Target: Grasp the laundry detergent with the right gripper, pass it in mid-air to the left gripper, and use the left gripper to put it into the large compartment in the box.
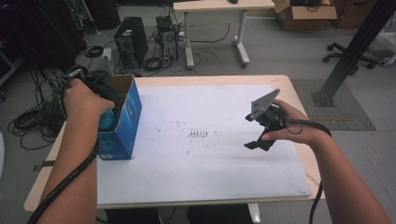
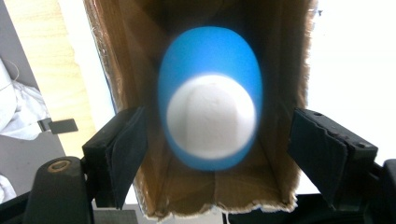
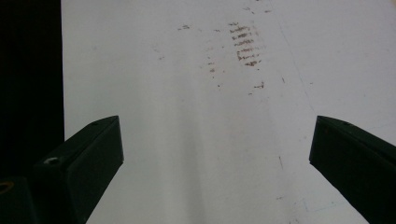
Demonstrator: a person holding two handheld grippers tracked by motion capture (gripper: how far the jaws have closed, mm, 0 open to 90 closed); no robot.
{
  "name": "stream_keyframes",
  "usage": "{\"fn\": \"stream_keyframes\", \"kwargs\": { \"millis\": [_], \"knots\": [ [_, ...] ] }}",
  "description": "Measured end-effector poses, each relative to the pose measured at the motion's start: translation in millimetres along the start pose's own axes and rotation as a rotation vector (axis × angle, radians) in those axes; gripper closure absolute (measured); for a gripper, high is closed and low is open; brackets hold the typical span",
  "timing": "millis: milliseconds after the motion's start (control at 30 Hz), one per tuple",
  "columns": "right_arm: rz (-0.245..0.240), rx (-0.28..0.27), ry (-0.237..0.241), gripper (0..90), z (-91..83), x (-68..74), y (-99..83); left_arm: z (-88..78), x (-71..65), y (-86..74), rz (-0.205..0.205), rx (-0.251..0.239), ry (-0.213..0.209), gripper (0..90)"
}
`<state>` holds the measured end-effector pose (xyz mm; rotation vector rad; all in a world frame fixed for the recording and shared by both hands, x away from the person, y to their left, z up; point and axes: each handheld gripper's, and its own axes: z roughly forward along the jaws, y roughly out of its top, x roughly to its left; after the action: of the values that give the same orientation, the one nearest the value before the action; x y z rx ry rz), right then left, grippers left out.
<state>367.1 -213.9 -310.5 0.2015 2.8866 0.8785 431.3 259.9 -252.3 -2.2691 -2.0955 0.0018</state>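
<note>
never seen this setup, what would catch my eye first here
Most striking is the blue and white egg-shaped object, blurred, inside the open blue cardboard box at the table's left edge, with the left gripper open above it. Next, the right gripper hovers open over the smudged white mat.

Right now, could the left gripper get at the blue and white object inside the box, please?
Probably yes: the left gripper is over the blue box's open top, open, and the blue and white object lies directly ahead, nothing between.
</note>
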Motion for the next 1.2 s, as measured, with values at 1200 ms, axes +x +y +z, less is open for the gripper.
{"fn": "stream_keyframes", "kwargs": {
  "millis": [1200],
  "knots": [
    [-0.006, 0.03, -0.004, 2.7, -13.6, -0.5, 11.4, -92.9, -75.9, -19.3, 0.428, -0.144, 0.046, 0.2]
  ]
}}
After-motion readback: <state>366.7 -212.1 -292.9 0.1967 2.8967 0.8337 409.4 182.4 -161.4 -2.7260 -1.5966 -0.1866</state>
